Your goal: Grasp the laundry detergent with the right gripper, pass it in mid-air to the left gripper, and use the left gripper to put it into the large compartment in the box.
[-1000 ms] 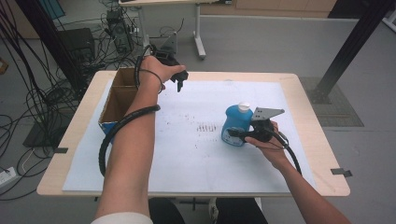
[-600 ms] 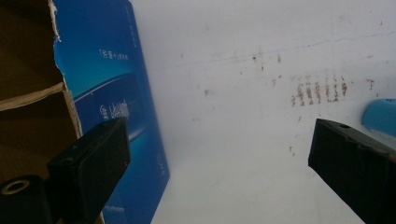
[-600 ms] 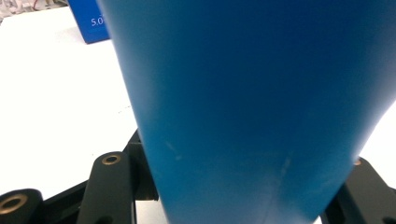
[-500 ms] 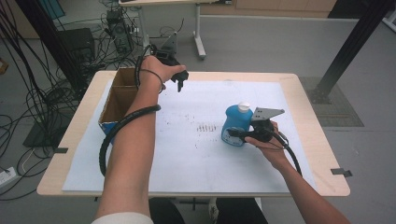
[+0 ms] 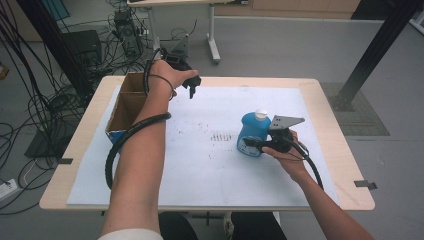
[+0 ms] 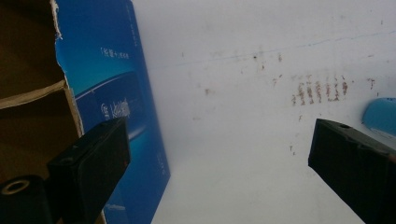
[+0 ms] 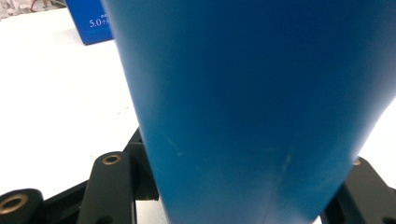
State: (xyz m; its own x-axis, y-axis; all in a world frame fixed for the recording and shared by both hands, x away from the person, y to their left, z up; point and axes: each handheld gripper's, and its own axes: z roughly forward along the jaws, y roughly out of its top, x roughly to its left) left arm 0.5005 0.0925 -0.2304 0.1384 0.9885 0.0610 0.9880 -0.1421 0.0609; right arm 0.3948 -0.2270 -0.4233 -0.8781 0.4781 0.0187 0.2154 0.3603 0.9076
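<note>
A blue bottle point(image 5: 251, 131) with a white cap stands upright on the white mat point(image 5: 210, 165), right of centre. My right gripper point(image 5: 251, 145) comes from the right and is shut on the bottle's lower body. Up close in the right gripper view, the bottle point(image 7: 252, 93) sits between my right gripper's point(image 7: 233, 191) black jaws. My left gripper point(image 5: 192, 88) hangs above the mat's far edge, beside the cardboard box point(image 5: 123, 107). In the left gripper view its jaws point(image 6: 219, 140) stand wide apart with nothing between them, above the mat next to the box's blue side point(image 6: 116, 93). The bottle's edge point(image 6: 380, 114) shows at the right.
The open box is brown inside and has a divider; it sits at the mat's far left edge. A patch of small brown marks point(image 5: 221, 136) lies mid-mat. The wooden table point(image 5: 345, 165) borders the mat. Cables point(image 5: 50, 110) and desk legs stand on the floor beyond.
</note>
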